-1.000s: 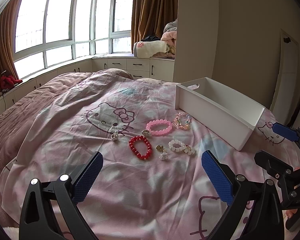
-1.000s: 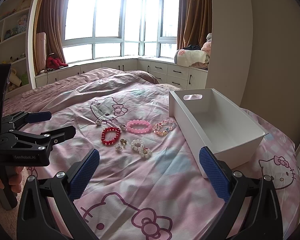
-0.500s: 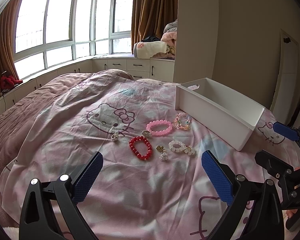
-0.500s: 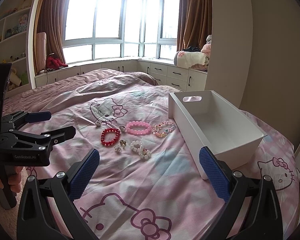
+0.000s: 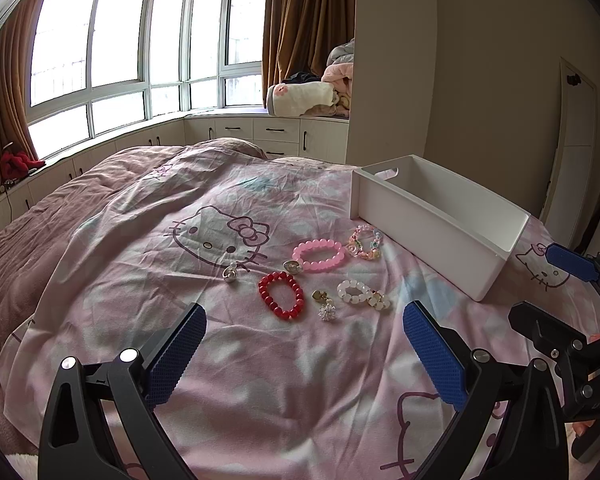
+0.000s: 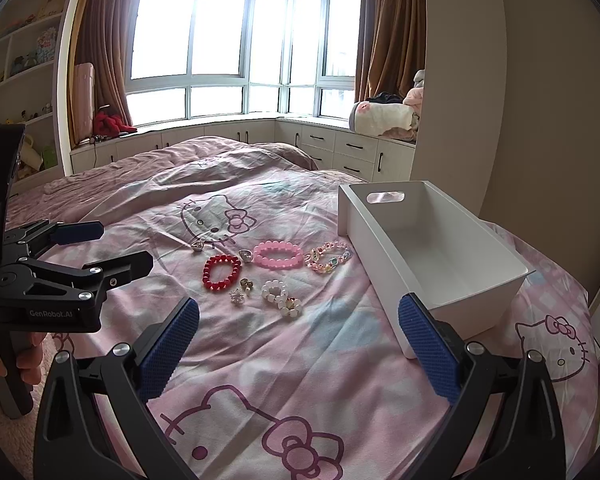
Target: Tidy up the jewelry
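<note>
Jewelry, beaded bracelets led by a red bead loop (image 5: 281, 295), lies on the pink quilt ahead of both empty, wide-open grippers, left (image 5: 304, 350) and right (image 6: 299, 340); white plastic bin (image 6: 384, 236) sits rightward, nearer the right.

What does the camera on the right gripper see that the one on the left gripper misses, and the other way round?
Only the right wrist view shows the wall shelves of small toys, the white bin's bare floor, and the left gripper seen from the side, open.

Only the left wrist view shows the white door and the right gripper at its edge.

Both show the white bin, the red bead bracelet, the pink bead bracelet, the multicoloured bracelet, the white bead bracelet and the bay window.
</note>
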